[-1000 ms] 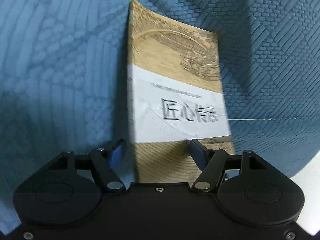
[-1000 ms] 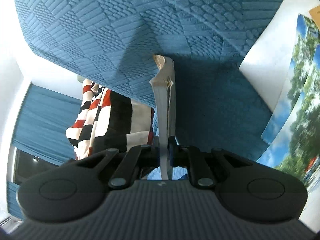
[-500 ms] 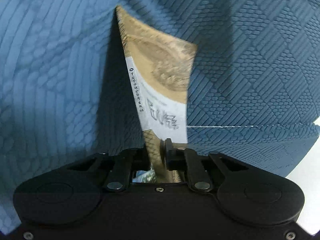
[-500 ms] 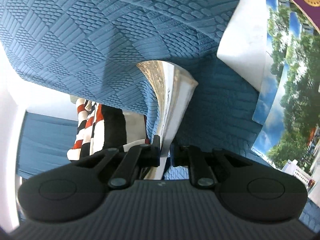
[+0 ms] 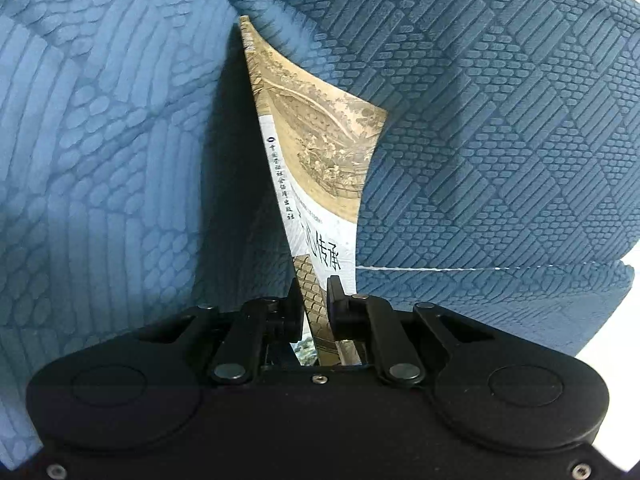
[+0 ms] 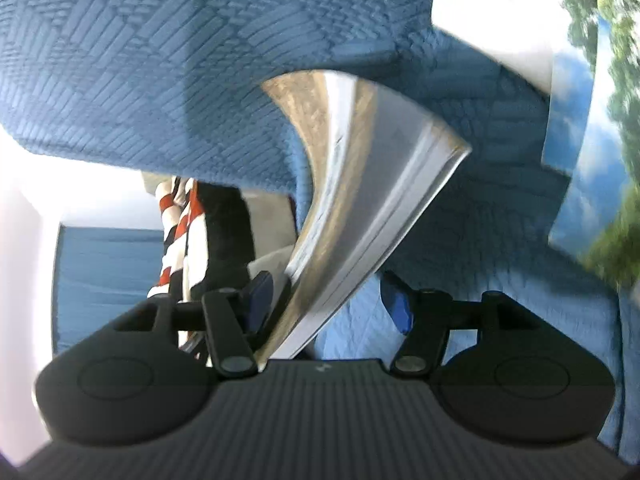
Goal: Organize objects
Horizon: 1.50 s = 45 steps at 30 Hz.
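A thin tan-and-white book (image 5: pixel 320 160) with Chinese lettering stands on edge above the blue textured bedspread (image 5: pixel 500 140). My left gripper (image 5: pixel 314 300) is shut on its near edge, and the cover bends to the right. In the right wrist view the same book (image 6: pixel 360 184) shows blurred and curved, passing between the spread fingers. My right gripper (image 6: pixel 328 296) is open, its blue pads apart on either side of the book.
A book with a sky-and-trees cover (image 6: pixel 592 120) lies at the right on the bedspread (image 6: pixel 160 60), next to a white sheet (image 6: pixel 500 12). A red, white and black striped cloth (image 6: pixel 180 232) shows at the left beyond the bed edge.
My left gripper closed on the book a second ago and still holds it. My right gripper, shut on the book until half a second ago, has now opened. The book has tilted and bent.
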Available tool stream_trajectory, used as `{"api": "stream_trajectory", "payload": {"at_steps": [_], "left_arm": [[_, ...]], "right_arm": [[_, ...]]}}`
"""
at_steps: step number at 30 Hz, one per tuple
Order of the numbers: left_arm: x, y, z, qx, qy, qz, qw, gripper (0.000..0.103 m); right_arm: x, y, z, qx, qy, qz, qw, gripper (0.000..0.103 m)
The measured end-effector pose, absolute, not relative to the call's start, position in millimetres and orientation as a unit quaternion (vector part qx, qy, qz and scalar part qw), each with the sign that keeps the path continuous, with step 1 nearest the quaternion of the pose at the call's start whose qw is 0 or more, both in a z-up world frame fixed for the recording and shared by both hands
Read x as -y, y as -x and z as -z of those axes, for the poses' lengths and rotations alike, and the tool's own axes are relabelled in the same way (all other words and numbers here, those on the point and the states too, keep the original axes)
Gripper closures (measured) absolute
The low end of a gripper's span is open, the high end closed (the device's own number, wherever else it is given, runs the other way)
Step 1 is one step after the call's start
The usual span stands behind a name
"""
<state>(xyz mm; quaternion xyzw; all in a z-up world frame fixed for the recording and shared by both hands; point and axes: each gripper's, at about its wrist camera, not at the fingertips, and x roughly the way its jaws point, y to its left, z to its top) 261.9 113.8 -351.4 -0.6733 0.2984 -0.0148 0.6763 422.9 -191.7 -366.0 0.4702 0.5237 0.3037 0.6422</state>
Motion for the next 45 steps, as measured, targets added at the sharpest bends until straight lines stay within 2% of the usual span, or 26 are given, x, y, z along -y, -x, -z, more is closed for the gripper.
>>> {"api": "stream_trajectory", "payload": {"at_steps": [7, 9, 11, 13, 22, 37, 45], "left_arm": [[-124, -255, 352, -0.293, 0.679, 0.021, 0.673, 0.094], [-128, -254, 354, -0.295, 0.681, 0.02, 0.67, 0.094], [-131, -254, 353, -0.296, 0.68, 0.02, 0.67, 0.094], [-134, -252, 350, -0.294, 0.676, 0.022, 0.675, 0.094], [-142, -231, 327, -0.298, 0.655, 0.065, 0.691, 0.091], [-142, -199, 228, -0.291, 0.622, 0.143, 0.713, 0.09], [-141, -185, 204, -0.326, 0.598, 0.164, 0.714, 0.09]], "right_arm": [[209, -443, 378, -0.5, -0.506, -0.252, 0.656, 0.043], [210, -446, 378, -0.497, -0.505, -0.258, 0.657, 0.052], [208, -447, 376, -0.495, -0.501, -0.277, 0.654, 0.076], [202, -446, 367, -0.493, -0.477, -0.298, 0.664, 0.082], [189, -427, 304, -0.449, -0.397, -0.331, 0.729, 0.083], [206, -354, 199, -0.373, -0.378, -0.319, 0.785, 0.083], [209, -307, 173, -0.348, -0.366, -0.284, 0.815, 0.082]]}}
